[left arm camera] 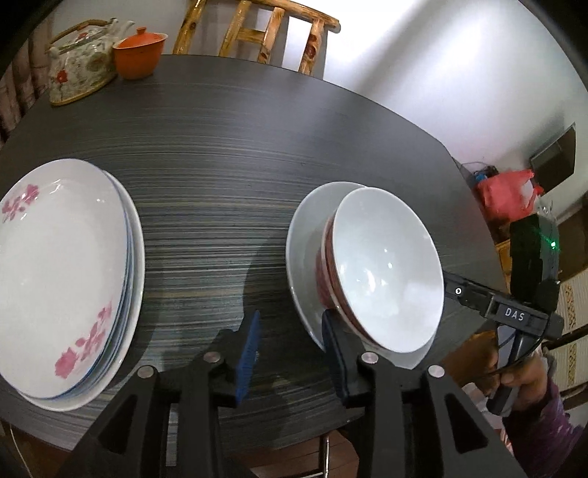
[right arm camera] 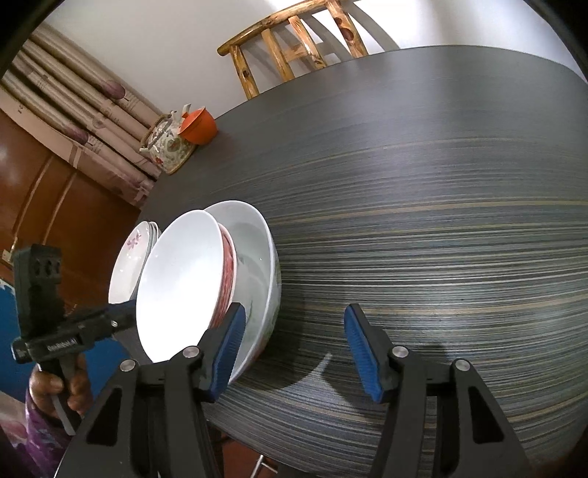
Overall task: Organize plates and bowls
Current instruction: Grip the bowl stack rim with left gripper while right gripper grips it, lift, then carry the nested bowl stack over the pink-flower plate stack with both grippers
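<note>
Left wrist view: the left claw point(left arm camera: 290, 349) stands wide open and holds nothing; its right pad lies against or just before the near rim of the bowl stack point(left arm camera: 382, 272), and contact cannot be confirmed. The stack, a white bowl nested in red-patterned bowls inside a larger white bowl, sits near the table point(left arm camera: 228, 147) edge, probably so that bowls are grouped apart from plates. The plate stack point(left arm camera: 62, 279), floral plate uppermost, rests to the left, partly cut off by the frame. A teapot point(left arm camera: 79, 62) and orange cup point(left arm camera: 139, 51) stand at the far edge, before a wooden chair point(left arm camera: 257, 33).

Right wrist view: the right claw point(right arm camera: 292, 353) is likewise wide open and empty, its left pad just beside the outer bowl's rim, its right pad over bare table. The bowls hide most of the plates. The number of nested bowls is hard to make out.
</note>
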`<action>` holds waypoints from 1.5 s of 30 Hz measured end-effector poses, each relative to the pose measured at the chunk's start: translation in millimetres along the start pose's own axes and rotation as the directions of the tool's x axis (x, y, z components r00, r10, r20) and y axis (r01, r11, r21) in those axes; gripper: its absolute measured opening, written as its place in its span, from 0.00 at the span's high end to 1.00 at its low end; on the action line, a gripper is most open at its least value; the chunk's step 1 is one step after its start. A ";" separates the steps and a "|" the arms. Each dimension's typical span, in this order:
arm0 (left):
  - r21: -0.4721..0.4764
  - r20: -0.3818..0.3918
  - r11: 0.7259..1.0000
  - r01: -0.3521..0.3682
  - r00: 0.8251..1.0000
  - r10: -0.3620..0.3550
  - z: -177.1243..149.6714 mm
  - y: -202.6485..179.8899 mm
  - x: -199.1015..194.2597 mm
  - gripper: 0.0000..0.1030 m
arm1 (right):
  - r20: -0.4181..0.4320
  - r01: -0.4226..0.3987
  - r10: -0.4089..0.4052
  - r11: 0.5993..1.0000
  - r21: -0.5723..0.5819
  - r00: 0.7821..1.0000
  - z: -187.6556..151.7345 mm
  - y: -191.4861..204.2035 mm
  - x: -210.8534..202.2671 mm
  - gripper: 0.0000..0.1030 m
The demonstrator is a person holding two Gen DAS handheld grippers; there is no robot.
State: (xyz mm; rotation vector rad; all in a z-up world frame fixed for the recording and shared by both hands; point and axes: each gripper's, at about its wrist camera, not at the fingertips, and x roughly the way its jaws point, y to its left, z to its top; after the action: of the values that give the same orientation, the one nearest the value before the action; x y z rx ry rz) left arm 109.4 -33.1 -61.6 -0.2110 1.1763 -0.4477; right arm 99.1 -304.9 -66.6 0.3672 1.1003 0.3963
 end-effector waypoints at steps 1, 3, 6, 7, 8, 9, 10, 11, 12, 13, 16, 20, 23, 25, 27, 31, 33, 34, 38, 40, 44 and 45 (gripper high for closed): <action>0.008 -0.001 1.000 -0.008 1.000 0.008 1.7 -1.2 2.3 0.66 | -0.009 -0.002 0.002 1.000 -0.003 1.000 0.8 -0.4 1.9 0.47; 0.015 -0.003 1.000 -0.014 1.000 0.014 4.8 -2.2 6.6 0.66 | -0.017 -0.003 0.003 1.000 -0.005 1.000 1.1 -1.3 3.9 0.47; 0.013 -0.009 1.000 -0.014 1.000 0.014 7.9 -1.1 12.0 0.66 | -0.042 0.004 -0.005 1.000 -0.020 0.999 4.0 -1.8 9.7 0.47; 0.015 -0.011 1.000 -0.014 1.000 0.014 9.4 -0.9 13.7 0.66 | -0.055 0.000 -0.001 1.000 -0.011 0.998 4.9 -2.7 11.5 0.47; 0.018 -0.012 1.000 -0.015 1.000 0.015 10.7 -1.0 15.8 0.66 | -0.059 0.001 -0.002 1.000 -0.012 0.998 5.8 -3.2 13.1 0.47; 0.022 -0.013 1.000 -0.018 1.000 0.018 11.7 -1.0 17.2 0.62 | -0.060 0.001 -0.002 1.000 -0.014 0.998 7.3 -3.9 14.2 0.47; 0.025 -0.017 0.999 -0.039 0.999 0.040 12.5 0.7 18.4 0.58 | -0.062 -0.002 0.001 1.000 -0.015 0.998 8.7 -5.0 15.2 0.47; 0.025 -0.017 0.998 -0.059 0.998 0.059 13.3 0.4 20.1 0.51 | -0.062 -0.005 0.004 1.000 -0.014 0.998 10.3 -6.5 16.1 0.47; 0.025 -0.018 0.997 -0.069 0.997 0.069 13.3 1.0 21.4 0.49 | -0.061 -0.005 0.004 1.000 -0.014 0.998 11.4 -7.1 16.5 0.47; 0.023 -0.017 0.998 -0.062 0.998 0.063 12.5 1.9 21.7 0.49 | -0.061 -0.003 0.002 1.000 -0.019 0.998 12.0 -7.3 16.6 0.47; 0.034 0.009 0.998 -0.059 0.998 0.059 10.8 3.3 21.1 0.48 | -0.080 -0.013 0.009 0.999 -0.044 0.997 15.6 -6.3 18.5 0.47; 0.067 0.023 0.994 -0.086 0.996 0.084 10.4 -1.8 20.9 0.48 | -0.097 -0.022 0.014 0.997 -0.077 0.995 16.5 -5.4 18.9 0.47; 0.084 0.033 0.992 -0.098 0.995 0.096 11.6 -1.6 19.3 0.48 | -0.108 -0.010 -0.005 0.990 -0.138 0.994 19.2 0.8 19.3 0.47; 0.066 0.021 0.995 -0.079 0.997 0.078 12.0 1.9 19.4 0.48 | -0.129 -0.037 0.019 0.989 -0.143 0.992 22.0 -0.2 21.8 0.47; 0.057 0.011 0.996 -0.072 0.997 0.072 12.9 2.9 19.7 0.47 | -0.152 -0.072 0.050 0.987 -0.140 0.987 23.9 -3.2 24.4 0.47; 0.097 0.009 0.986 -0.138 0.990 0.137 14.9 -4.4 21.2 0.38 | -0.185 -0.056 0.020 0.980 -0.192 0.983 26.0 4.9 26.4 0.47; 0.104 0.012 0.983 -0.148 0.989 0.148 15.9 -7.7 23.1 0.34 | -0.204 -0.038 0.001 0.983 -0.180 0.979 29.2 6.0 28.1 0.46; 0.098 0.014 0.984 -0.150 0.989 0.150 15.5 -7.8 23.8 0.34 | -0.215 -0.032 -0.006 0.985 -0.172 0.977 30.9 5.5 30.1 0.45; 0.082 0.035 0.986 -0.145 0.989 0.143 14.0 -10.2 25.0 0.34 | -0.199 -0.015 -0.020 0.985 -0.173 0.980 29.4 3.7 31.5 0.40; 0.075 0.051 0.986 -0.146 0.988 0.143 8.6 -6.3 21.6 0.34 | -0.177 -0.006 -0.031 0.980 -0.201 0.984 27.7 6.9 30.2 0.47; 0.031 0.035 0.999 -0.025 0.999 0.024 7.5 5.1 19.6 0.65 | -0.162 -0.080 0.042 0.969 -0.234 0.986 25.7 12.6 26.6 0.68; 0.037 0.028 0.999 0.026 0.999 -0.027 7.8 1.6 19.9 0.85 | -0.165 -0.088 0.050 0.969 -0.229 0.985 26.4 11.9 26.7 0.71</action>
State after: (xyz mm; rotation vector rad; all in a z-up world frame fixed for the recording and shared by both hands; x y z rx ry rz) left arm 123.2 -41.1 -76.0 -0.2010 1.1374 -0.4873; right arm 132.3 -284.1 -71.1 0.1653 1.1825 0.6206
